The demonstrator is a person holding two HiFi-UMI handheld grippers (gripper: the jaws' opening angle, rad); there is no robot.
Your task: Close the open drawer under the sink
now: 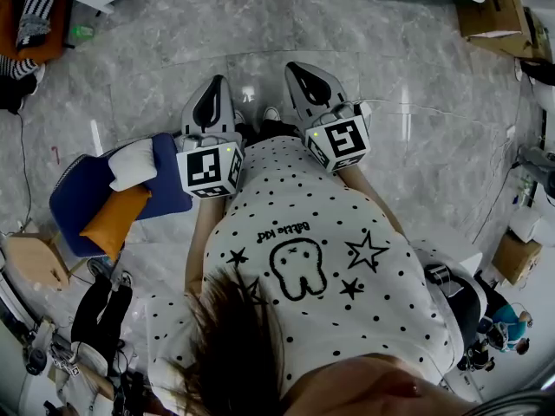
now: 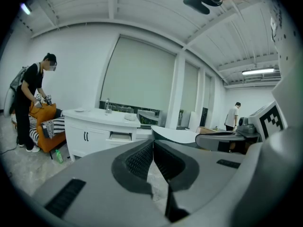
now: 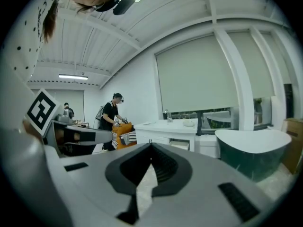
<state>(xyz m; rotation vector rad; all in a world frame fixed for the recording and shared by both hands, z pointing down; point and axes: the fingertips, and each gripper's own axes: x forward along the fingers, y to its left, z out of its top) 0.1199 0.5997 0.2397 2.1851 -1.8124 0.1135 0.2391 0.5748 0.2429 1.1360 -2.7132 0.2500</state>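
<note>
While the person is standing on the marble floor (image 1: 260,33) with both tools held close against a polka-dot shirt (image 1: 364,319), the left claw (image 2: 153,142) is sitting clenched, tips pressed together with nothing between them. The right claw (image 3: 151,146) is doing just the same, closed on nothing. Both are pointing across the room towards the white sink cabinet (image 2: 87,137), which is standing against the far wall under a big shaded window (image 2: 137,74), well apart from either claw. The drawer (image 2: 119,136) is hanging open there, just below the white surface (image 2: 97,113) and to the right of the two cabinet doors in the left gripper view. A dark green bathtub (image 3: 255,157) with a white rim is sitting just beside the cabinet. At the cabinet's left, a person in black (image 2: 29,98) is bending over an orange bag (image 2: 41,111), and a person in a white shirt (image 2: 233,118) is standing far off at the right.
</note>
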